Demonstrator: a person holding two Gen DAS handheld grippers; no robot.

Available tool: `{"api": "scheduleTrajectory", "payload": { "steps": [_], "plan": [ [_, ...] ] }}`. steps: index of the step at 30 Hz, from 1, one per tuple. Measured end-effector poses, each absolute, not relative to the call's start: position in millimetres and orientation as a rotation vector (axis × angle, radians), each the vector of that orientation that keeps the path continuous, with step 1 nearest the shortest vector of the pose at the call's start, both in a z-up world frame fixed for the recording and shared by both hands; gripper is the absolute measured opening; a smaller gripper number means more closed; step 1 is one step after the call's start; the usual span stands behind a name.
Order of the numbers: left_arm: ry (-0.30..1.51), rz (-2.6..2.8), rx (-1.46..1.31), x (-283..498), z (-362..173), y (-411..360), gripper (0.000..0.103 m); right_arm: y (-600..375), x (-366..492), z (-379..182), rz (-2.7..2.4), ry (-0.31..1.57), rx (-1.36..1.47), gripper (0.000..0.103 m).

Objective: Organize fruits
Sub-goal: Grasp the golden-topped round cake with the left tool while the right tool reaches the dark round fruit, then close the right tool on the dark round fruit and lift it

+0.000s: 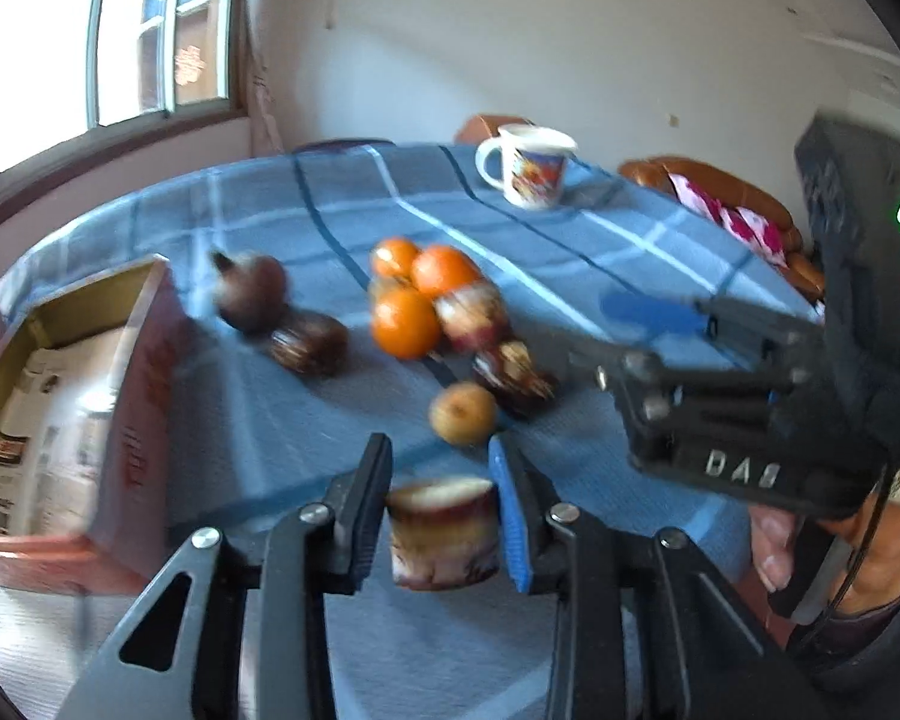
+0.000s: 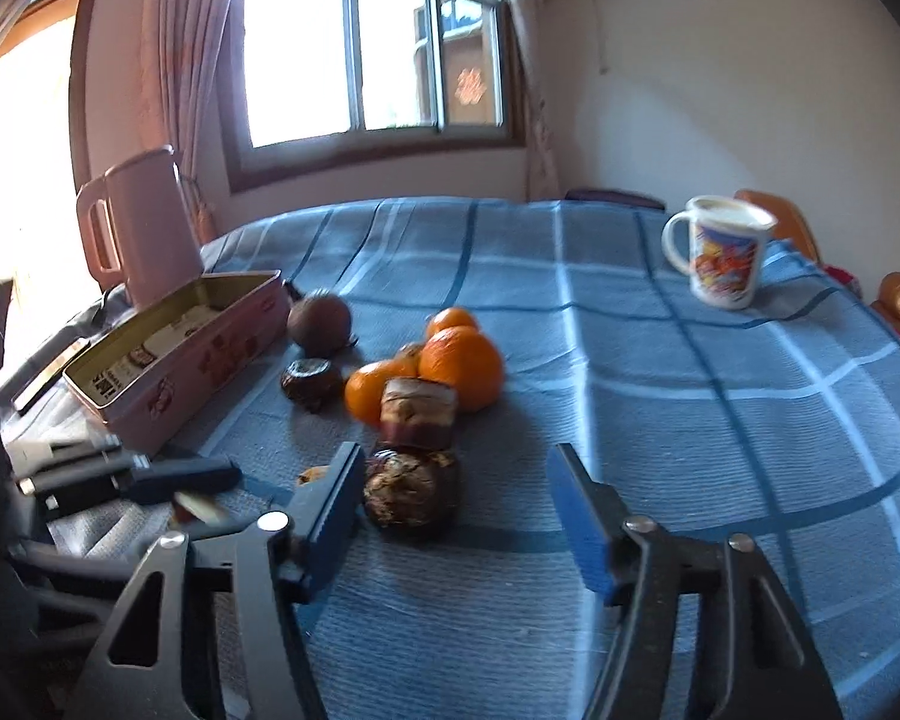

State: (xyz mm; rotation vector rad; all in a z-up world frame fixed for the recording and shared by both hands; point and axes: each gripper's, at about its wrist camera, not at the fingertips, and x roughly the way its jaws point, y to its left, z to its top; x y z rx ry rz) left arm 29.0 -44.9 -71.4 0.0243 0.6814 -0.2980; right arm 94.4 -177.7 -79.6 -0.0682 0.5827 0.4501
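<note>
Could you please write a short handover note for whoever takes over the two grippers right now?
Left gripper: shut on a cut brown fruit piece, low over the blue cloth.
Right gripper: open and holding nothing, with a dark fruit just ahead, near its left finger.
Still on the cloth: oranges, several dark brown fruits and a small yellowish fruit.
The pink tin stands open at the left, with only printed paper visible inside.
Done: no fruit visibly sorted yet.
Left: probably move the fruits into the tin.
</note>
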Motion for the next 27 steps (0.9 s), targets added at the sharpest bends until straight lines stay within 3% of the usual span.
{"api": "scheduleTrajectory", "payload": {
  "steps": [13,17,27],
  "plan": [
    [0.66,-0.265,-0.084,59.6,-66.4,-7.3,0.034,-167.7,130.2,-97.2,0.55,0.813,0.014,0.051],
    [0.648,-0.27,-0.092,57.9,-66.5,-6.3,0.034,-153.9,121.8,-96.9,0.528,0.802,-0.101,0.045],
    [0.578,-0.27,-0.113,48.3,-60.2,0.9,0.034,-156.3,111.0,-90.8,0.563,0.734,-0.103,0.044]
  ]
}}
